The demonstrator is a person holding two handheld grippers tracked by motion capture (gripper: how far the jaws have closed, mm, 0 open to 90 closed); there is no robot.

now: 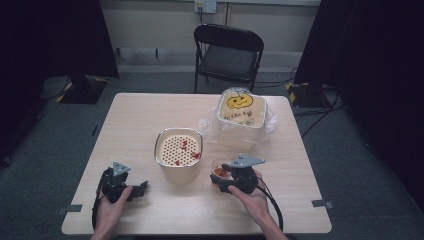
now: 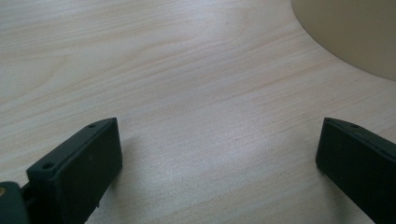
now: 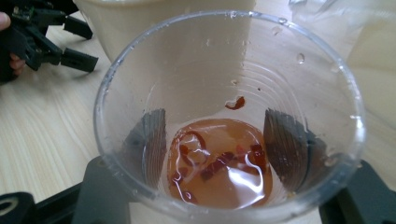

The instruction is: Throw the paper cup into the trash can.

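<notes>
The right gripper [image 1: 223,183] clamps a clear plastic cup [image 3: 229,121]; its black jaws show through the ribbed, see-through wall on both sides. The cup is round with a rolled rim, wet with droplets, and holds a shallow pool of reddish liquid with red chilli pieces [image 3: 219,163]. It sits near the table's front edge, just right of a cream pot [image 1: 178,152] with a shiny rim and a perforated insert dotted with red bits. The left gripper [image 1: 140,190] rests with its jaws wide apart over bare, pale wood-grain table [image 2: 187,84]. Farther back stands a tub [image 1: 241,111] in a plastic bag, its lid bearing a yellow pumpkin face and unreadable writing.
</notes>
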